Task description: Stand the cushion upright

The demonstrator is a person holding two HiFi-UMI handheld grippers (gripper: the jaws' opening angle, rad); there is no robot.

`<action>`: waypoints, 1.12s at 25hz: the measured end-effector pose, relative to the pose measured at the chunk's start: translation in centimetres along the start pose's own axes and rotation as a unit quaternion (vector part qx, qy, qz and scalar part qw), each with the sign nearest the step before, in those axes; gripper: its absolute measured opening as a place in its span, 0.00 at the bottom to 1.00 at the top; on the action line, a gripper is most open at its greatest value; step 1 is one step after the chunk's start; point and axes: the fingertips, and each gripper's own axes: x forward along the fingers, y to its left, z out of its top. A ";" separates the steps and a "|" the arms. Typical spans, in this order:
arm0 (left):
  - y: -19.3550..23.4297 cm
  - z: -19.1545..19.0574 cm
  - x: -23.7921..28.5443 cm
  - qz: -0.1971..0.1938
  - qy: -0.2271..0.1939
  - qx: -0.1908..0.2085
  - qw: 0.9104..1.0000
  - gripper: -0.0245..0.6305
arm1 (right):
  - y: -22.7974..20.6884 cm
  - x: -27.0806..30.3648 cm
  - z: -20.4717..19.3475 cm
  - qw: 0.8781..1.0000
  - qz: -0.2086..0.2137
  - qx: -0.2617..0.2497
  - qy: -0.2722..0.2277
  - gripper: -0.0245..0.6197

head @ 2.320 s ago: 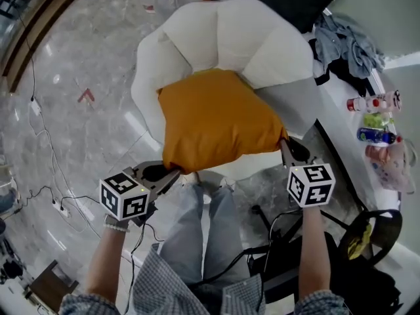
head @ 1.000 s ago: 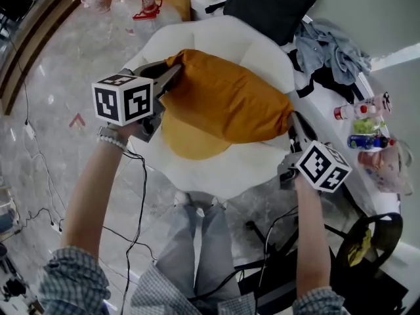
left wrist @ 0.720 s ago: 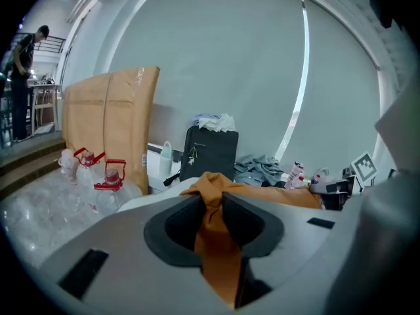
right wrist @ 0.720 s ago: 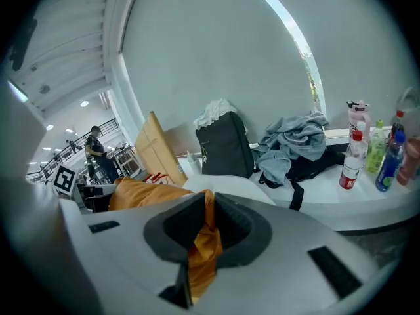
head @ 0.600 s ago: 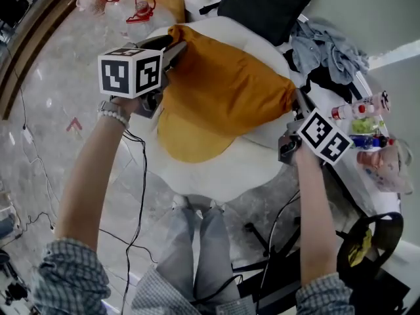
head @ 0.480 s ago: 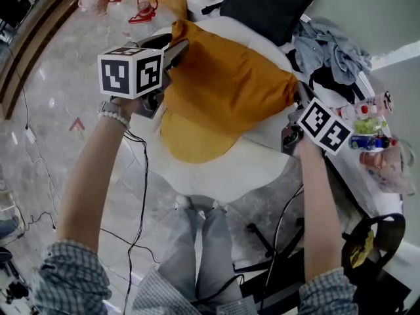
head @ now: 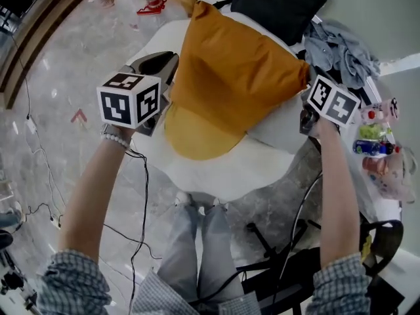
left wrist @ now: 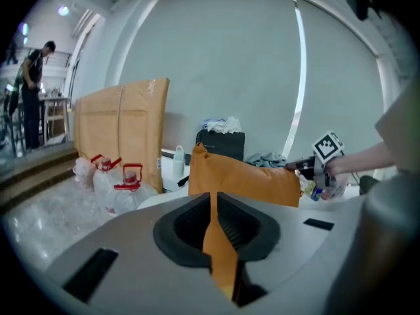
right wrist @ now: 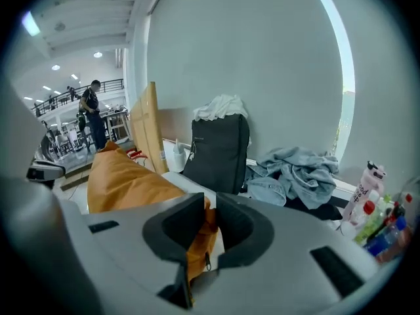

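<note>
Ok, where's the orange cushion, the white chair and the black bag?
orange cushion (head: 236, 71), head view, middle of its big face.
white chair (head: 223, 169), head view, bare front of the seat.
black bag (right wrist: 216, 149), right gripper view, its front.

The cushion (head: 236, 71) is matt orange cloth, the armchair (head: 226, 170) smooth white upholstery, the floor (head: 59, 77) glossy stone.

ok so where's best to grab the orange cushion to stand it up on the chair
By its two opposite side edges, one from each side. The cushion is soft and wide, so a single pinch would likely let it flop; its thin seams fit the jaws. The left gripper, which has just closed, and right gripper pinch fabric there.
</note>
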 end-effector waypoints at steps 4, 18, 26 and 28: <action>-1.1 0.1 -1.5 0.007 -0.017 0.067 0.998 0.05 | -0.2 -0.2 1.0 1.000 0.004 -0.009 -0.004 0.20; -7.1 7.0 -13.6 -0.050 -0.083 0.079 0.992 0.05 | 3.8 -15.9 4.9 0.993 0.039 -0.044 -0.103 0.05; -12.5 12.7 -25.1 -0.110 -0.117 0.055 0.986 0.05 | 5.7 -29.0 8.1 0.987 0.049 -0.007 -0.151 0.05; -13.1 13.6 -27.7 -0.116 -0.132 0.031 0.984 0.05 | 6.3 -31.9 9.2 0.985 0.052 -0.019 -0.166 0.05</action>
